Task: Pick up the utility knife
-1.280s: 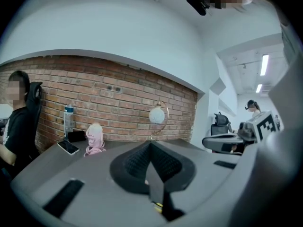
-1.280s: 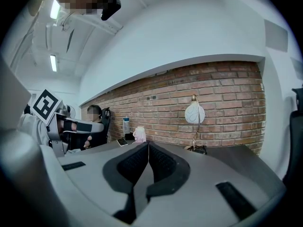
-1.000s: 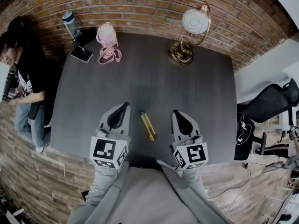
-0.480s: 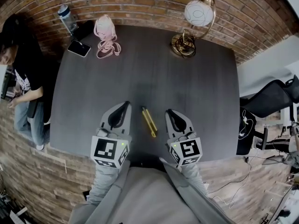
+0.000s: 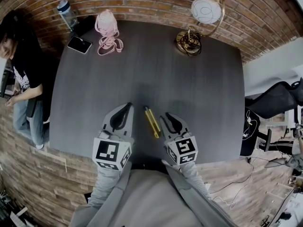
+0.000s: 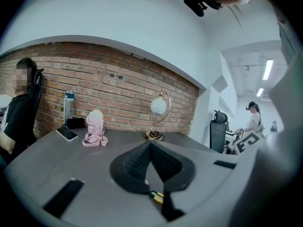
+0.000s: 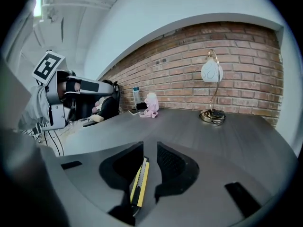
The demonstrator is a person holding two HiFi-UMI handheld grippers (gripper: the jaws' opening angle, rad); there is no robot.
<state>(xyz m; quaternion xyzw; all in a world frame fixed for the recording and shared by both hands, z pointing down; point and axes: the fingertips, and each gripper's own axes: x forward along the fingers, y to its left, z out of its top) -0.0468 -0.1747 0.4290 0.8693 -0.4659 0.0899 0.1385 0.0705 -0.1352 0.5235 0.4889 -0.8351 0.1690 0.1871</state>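
Observation:
The yellow utility knife (image 5: 152,122) lies flat on the dark grey table (image 5: 142,65) near its front edge, between my two grippers. My right gripper (image 5: 167,118) hangs just right of the knife; its jaws have just been opening and stand parted. In the right gripper view the knife (image 7: 139,180) shows through the gap of the right gripper (image 7: 149,148), and the pads do not press on it. My left gripper (image 5: 126,108) is left of the knife, its jaws closed tip to tip with nothing held (image 6: 151,146). A bit of the knife (image 6: 157,196) shows below them.
At the table's far edge stand a gold lamp with a white globe (image 5: 204,12), a pink rope bundle (image 5: 108,32), a phone (image 5: 78,44) and a bottle (image 5: 66,13). A person (image 5: 21,65) stands at the left. A black office chair (image 5: 279,98) is at the right.
My right gripper has moved left toward the knife and sunk lower, and its jaws have parted from shut. The left gripper has stayed almost where it was.

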